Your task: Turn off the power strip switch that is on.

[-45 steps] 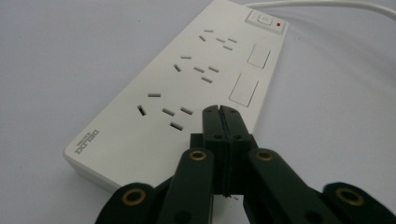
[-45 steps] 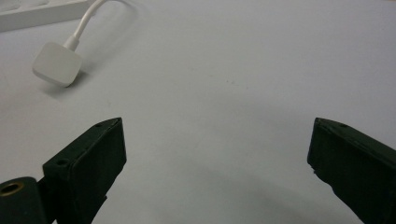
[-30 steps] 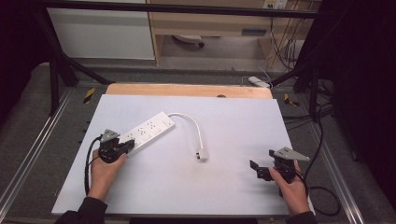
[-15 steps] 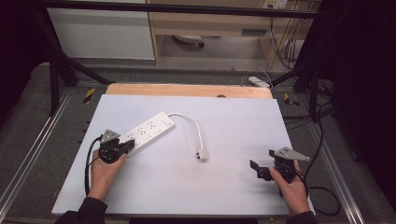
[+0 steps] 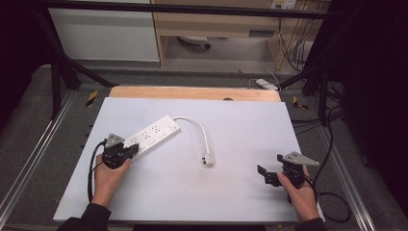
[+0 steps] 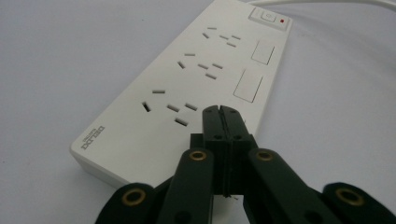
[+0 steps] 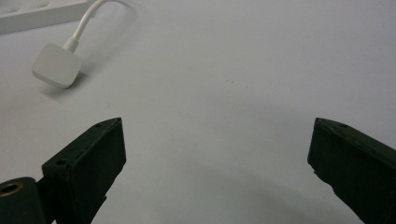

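White power strip (image 5: 153,134) lay diagonally, left of centre in the high view, on the pale desk (image 5: 240,125). Carried three socket groups, a switch with a red dot at its far end. Cord (image 5: 197,127) arced right and down to a square white plug (image 5: 208,160) near mid-frame. Left gripper (image 6: 220,114), jaws pressed together, tips over the strip's near end. Right gripper (image 7: 215,158) at lower right, well apart from the plug, jaws spread wide over bare desk.

A pale table (image 5: 240,192) carries a white power strip (image 5: 153,135), its cord ending in a plug (image 5: 208,159).
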`<state>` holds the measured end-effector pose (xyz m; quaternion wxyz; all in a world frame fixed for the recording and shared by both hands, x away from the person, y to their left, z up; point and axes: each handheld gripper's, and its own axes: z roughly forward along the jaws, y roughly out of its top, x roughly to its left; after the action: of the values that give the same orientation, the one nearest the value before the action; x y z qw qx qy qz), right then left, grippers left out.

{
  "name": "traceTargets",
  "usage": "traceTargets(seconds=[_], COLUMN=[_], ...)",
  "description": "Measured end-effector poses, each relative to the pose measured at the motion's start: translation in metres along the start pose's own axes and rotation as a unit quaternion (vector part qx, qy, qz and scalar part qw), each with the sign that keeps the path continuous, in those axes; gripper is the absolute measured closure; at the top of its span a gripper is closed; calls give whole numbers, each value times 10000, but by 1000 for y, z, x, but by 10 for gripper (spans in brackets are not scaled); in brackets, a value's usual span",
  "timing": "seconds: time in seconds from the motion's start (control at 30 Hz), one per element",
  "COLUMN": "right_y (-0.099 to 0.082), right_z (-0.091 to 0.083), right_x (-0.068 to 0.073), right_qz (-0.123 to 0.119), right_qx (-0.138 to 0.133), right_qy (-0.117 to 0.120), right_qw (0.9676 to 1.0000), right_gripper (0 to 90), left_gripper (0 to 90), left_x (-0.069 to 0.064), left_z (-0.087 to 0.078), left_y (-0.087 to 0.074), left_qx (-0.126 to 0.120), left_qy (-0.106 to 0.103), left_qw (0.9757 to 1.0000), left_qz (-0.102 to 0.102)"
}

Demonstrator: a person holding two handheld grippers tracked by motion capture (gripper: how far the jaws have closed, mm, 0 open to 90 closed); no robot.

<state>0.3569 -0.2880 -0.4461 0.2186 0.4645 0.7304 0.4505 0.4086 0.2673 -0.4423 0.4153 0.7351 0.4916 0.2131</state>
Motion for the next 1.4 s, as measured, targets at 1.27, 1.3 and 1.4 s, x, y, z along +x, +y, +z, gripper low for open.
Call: traceTargets(seconds=[1.27, 1.3, 1.4], right_y=[0, 0, 0], right_z=[-1, -1, -1], right_x=[-1, -1, 0], right_qz=[10, 8, 8], right_qx=[-35, -34, -34], right_qy=[19, 20, 21], right_qw=[10000, 10000, 10000], right_gripper=[44, 44, 44], left_gripper=[510, 507, 488], left_x=[-9, -10, -11], left_z=[-4, -4, -4], left_y=[8, 8, 8], left_qx=[-787, -782, -794], left_qy=[109, 94, 60], left_qw=[9968, 9969, 9968], left_qz=[-75, -75, -64])
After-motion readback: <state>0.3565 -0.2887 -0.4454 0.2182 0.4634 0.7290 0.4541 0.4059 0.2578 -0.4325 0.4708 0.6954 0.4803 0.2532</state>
